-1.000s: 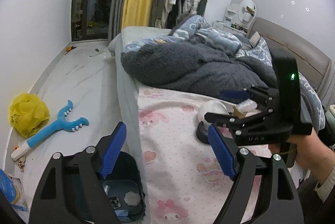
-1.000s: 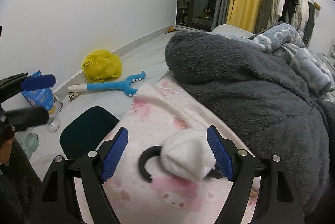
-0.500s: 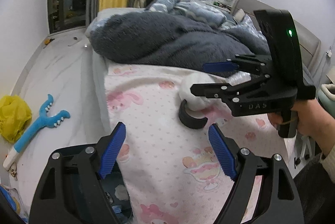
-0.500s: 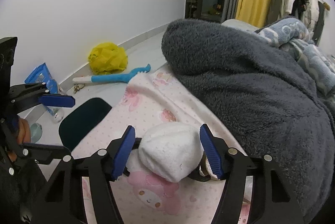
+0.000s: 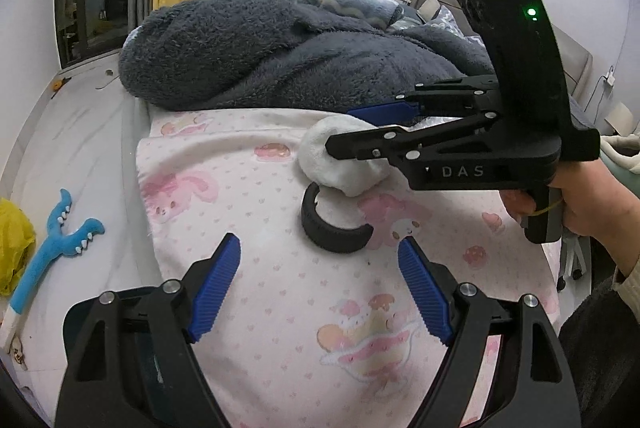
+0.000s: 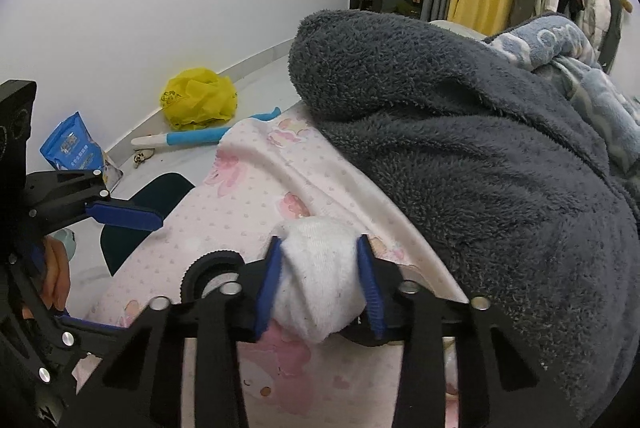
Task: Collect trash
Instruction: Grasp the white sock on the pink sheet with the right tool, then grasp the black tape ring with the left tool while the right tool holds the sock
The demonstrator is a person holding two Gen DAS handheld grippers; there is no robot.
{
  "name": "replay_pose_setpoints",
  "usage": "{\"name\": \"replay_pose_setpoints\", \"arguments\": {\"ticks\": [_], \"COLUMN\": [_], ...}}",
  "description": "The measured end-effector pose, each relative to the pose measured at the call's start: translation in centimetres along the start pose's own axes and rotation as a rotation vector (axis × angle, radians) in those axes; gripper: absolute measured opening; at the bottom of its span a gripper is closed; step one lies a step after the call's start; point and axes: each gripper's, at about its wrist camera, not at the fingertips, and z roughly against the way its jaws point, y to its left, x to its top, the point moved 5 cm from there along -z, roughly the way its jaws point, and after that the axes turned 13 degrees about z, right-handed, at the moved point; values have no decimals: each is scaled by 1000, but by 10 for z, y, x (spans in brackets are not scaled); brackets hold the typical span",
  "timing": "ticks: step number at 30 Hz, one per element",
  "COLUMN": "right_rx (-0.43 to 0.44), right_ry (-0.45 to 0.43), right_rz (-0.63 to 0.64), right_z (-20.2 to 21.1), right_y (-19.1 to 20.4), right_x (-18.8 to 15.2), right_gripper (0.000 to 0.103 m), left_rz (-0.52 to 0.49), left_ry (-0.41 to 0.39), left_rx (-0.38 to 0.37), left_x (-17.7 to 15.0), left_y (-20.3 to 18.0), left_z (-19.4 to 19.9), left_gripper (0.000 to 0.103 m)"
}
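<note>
- Right gripper (image 6: 320, 280): enters the left wrist view from the right edge, level with the bed, the person's hand (image 5: 580, 199) wrapped round its grip at centre right. Its blue fingers (image 6: 370, 284) are closed tight on a white sock ball (image 6: 316, 288), which bulges out between them.
- White sock ball: lower centre of the right wrist view, on the pink printed sheet (image 5: 280, 308), just in front of the dark grey fleece blanket (image 6: 460, 147).
- Black ring (image 5: 334, 228): lies on the sheet directly below the sock ball, centre of the left wrist view; its far side is hidden by the sock ball.
- Left gripper (image 5: 320, 288): held low over the sheet at the bottom of its own view, fingers spread wide, nothing between them.
- Dark bin (image 5: 132, 348): lower left, largely covered by the left gripper's frame; contents cannot be made out.
- Floor, left edge: a yellow bag (image 6: 200, 103) and a blue-and-white toy (image 5: 52, 256), both partly cut off in the left wrist view.
</note>
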Motion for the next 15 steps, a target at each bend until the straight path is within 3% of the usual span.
{"name": "replay_pose_setpoints", "arguments": {"ticks": [8,15], "right_rx": [7,73], "right_ry": [-56,-160], "right_rz": [-60,-224], "right_z": [15,40], "right_y": [-12,-38], "right_x": [5,2], "right_gripper": [22,22], "left_rz": [13,-4], "left_ry": [-23,-21], "left_rx": [-10,13], "left_x": [10,11], "left_y": [-7,-16], "left_z": [-11,-20], "left_gripper": [78,74]}}
